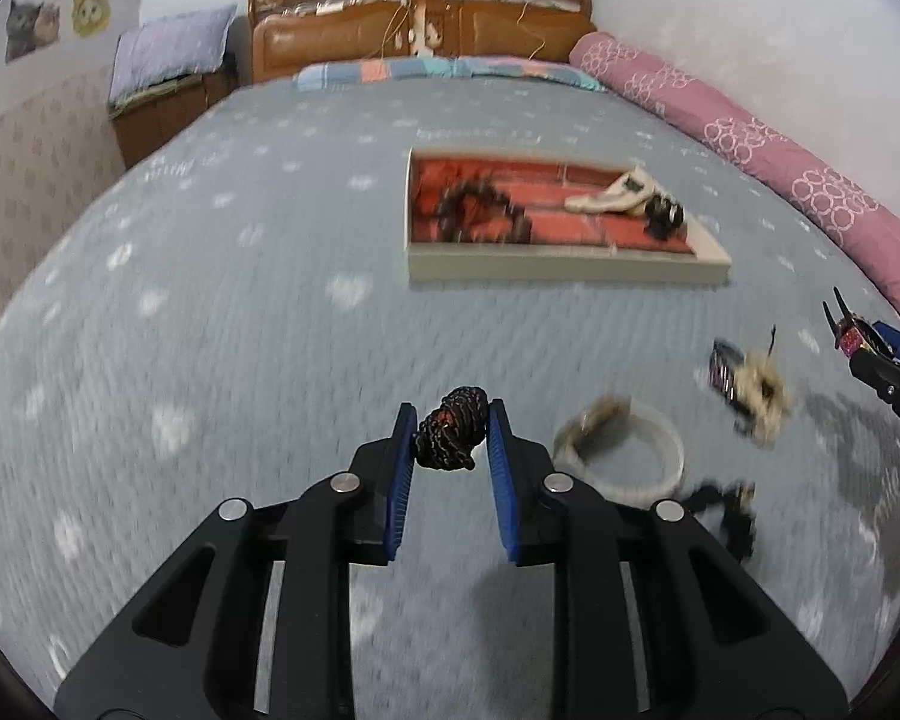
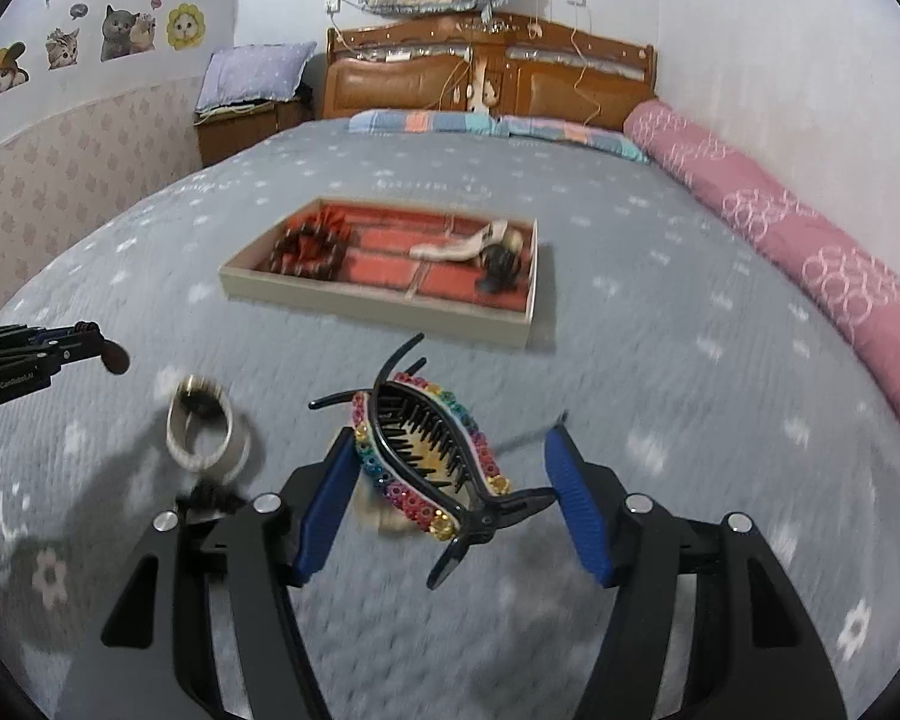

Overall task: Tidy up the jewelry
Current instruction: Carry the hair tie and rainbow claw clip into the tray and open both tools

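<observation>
Gripping a bundle of black beaded cord (image 1: 450, 429), the left gripper (image 1: 451, 435) has its blue fingers (image 1: 403, 450) clamped on either side of the bundle, which is held above the grey bedspread (image 1: 240, 330).

The right gripper (image 2: 450, 492) carries a rainbow-studded hair claw clip (image 2: 429, 456). Its left finger (image 2: 330, 504) touches the clip's beaded edge, while the right finger stands apart from the clip body with only the clip's black lever reaching toward it; whether the clip is firmly pinched cannot be told, and the frame is blurred.

A jewelry tray (image 1: 561, 270) with a pale frame and red lining lies on the bedspread, farther from both grippers toward the wooden headboard (image 1: 420, 18). Inside the tray, a dark beaded loop (image 1: 480, 213) sits at the tray's left end, and a cream ribbon piece (image 1: 612, 195) lies toward its right end with a small dark item (image 1: 663, 216) just beside it.

Nearer than the tray, a white bangle (image 1: 624, 450) lies on the bedspread with a brownish furry piece on its rim. Right of the bangle, a tan fluffy accessory (image 1: 756, 390) with a dark clip is blurred. A black tangled piece (image 1: 726, 516) lies just in front of the bangle.

A pink bolster (image 1: 750, 138) runs along the bed's edge, right of the tray.
</observation>
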A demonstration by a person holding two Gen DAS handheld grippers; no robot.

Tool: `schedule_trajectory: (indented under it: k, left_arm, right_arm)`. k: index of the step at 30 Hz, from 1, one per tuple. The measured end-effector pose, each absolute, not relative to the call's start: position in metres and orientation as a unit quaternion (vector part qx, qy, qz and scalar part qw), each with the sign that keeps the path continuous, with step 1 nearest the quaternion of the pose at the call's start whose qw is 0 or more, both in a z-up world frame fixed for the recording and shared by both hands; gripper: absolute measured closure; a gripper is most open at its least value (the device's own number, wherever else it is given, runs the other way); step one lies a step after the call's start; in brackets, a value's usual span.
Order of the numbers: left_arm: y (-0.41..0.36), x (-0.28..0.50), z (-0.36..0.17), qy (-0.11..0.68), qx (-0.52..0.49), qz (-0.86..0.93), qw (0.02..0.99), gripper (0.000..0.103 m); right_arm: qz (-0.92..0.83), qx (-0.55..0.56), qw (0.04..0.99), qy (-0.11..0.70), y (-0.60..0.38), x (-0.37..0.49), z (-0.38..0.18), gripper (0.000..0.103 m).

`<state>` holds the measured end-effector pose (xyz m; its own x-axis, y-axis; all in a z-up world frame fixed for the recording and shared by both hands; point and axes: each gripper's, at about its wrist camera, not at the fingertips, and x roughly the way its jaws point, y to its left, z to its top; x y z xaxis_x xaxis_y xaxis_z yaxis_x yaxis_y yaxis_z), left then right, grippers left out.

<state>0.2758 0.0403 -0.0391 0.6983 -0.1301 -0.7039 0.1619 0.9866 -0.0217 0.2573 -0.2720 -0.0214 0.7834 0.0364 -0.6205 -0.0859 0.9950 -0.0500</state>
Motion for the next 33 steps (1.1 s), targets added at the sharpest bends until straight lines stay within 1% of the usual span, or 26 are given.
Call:
schedule_trajectory:
  k: [5,10,16,19,25,33]
  left_arm:
    - [0.023,0.314,-0.016,0.36,0.032,-0.079,0.929,0.081]
    - [0.01,0.352,0.001,0.35,0.03,-0.08,0.933,0.081]
    - [0.004,0.405,0.011,0.351,-0.003,-0.093,0.932,0.081]
    - [0.001,0.433,0.004,0.359,-0.007,-0.092,0.929,0.081]
    - [-0.003,0.48,-0.031,0.393,-0.008,-0.081,0.916,0.081]
    - [-0.014,0.497,-0.074,0.413,0.022,-0.065,0.908,0.081]
  right_arm:
    - [0.027,-0.038,0.946,0.32,-0.274,0.297,-0.006,0.04]
    - [0.027,-0.011,0.945,0.326,-0.282,0.339,-0.001,0.04]
    - [0.02,0.011,0.938,0.347,-0.291,0.397,-0.006,0.04]
    - [0.017,0.012,0.934,0.357,-0.29,0.422,-0.012,0.04]
    - [0.027,0.023,0.92,0.391,-0.285,0.461,-0.039,0.04]
    - [0.018,0.002,0.906,0.424,-0.28,0.484,-0.081,0.04]
